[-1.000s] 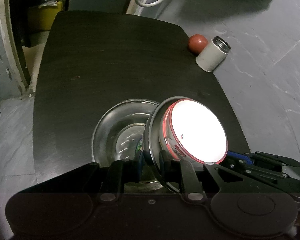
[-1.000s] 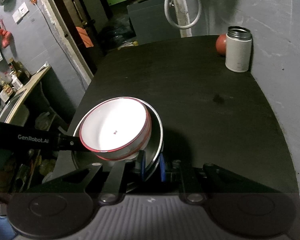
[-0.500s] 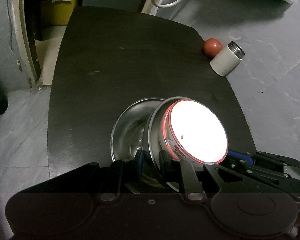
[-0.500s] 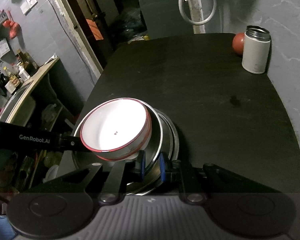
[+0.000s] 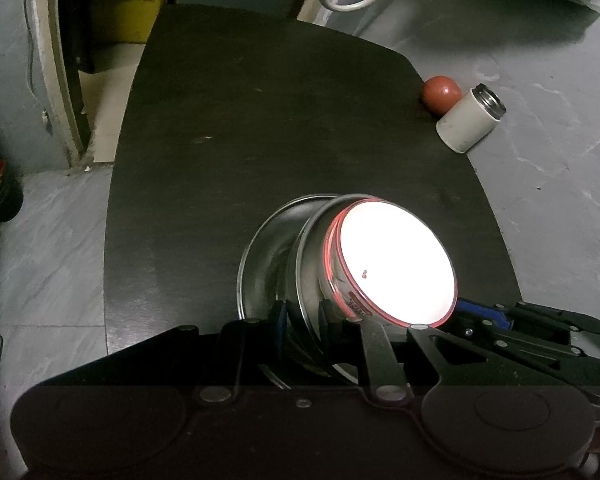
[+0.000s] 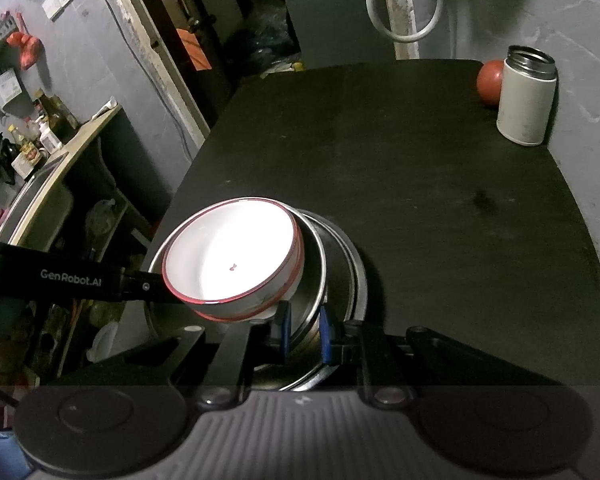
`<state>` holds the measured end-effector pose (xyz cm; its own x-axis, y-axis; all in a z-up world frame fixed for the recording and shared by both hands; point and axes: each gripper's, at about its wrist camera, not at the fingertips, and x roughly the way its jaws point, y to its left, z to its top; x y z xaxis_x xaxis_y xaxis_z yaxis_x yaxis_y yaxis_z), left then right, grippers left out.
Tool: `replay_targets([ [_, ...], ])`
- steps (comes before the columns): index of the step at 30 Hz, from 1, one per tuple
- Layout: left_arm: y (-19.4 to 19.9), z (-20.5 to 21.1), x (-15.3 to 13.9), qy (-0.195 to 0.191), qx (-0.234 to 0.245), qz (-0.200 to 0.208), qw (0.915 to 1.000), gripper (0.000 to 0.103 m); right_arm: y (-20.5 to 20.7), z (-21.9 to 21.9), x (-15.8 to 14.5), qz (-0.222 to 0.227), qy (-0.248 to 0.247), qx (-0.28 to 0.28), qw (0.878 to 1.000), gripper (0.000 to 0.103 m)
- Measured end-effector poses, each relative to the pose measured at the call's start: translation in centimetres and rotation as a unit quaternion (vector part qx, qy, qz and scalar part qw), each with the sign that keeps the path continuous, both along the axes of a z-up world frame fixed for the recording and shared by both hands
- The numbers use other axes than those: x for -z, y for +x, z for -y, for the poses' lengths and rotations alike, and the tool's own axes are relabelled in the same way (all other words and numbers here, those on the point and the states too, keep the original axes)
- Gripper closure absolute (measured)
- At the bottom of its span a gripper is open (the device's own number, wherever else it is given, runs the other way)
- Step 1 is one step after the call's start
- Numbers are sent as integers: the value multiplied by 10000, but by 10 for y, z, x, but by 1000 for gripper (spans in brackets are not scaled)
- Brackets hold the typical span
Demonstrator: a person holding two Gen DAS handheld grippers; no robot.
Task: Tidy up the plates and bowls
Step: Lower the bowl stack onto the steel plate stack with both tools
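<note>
A white bowl (image 5: pixel 396 264) with a red rim sits inside a steel bowl (image 5: pixel 306 264). My left gripper (image 5: pixel 302 316) is shut on that steel bowl's near left rim. In the right wrist view my right gripper (image 6: pixel 305 330) is shut on the steel bowl (image 6: pixel 316 264) at its near right rim, beside the white bowl (image 6: pixel 232 256). Beneath them a wider steel dish (image 5: pixel 260 256) lies on the black table (image 5: pixel 260 120); its rim (image 6: pixel 358 280) shows past the held bowl. I cannot tell if the held bowl touches it.
A white canister (image 6: pixel 526 108) with a steel mouth and a red ball (image 6: pixel 489 82) stand at the table's far right edge. A grey wall runs along the right. Shelves and a counter with bottles (image 6: pixel 40 136) lie left of the table.
Both grippers have drawn up and back with the steel bowl and white bowl; the table looks smaller. The lower steel dish now shows beyond the held bowl in the right wrist view.
</note>
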<state>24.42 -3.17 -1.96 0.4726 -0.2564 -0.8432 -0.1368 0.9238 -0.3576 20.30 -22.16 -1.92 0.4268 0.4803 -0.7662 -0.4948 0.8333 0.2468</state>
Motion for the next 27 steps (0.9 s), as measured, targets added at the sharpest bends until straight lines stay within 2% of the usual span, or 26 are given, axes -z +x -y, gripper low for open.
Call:
replay_targets([
  [27,4,1,5,84,-70,-57,9999,85,3,-9,-1,-14,-38,-56,10000,86],
])
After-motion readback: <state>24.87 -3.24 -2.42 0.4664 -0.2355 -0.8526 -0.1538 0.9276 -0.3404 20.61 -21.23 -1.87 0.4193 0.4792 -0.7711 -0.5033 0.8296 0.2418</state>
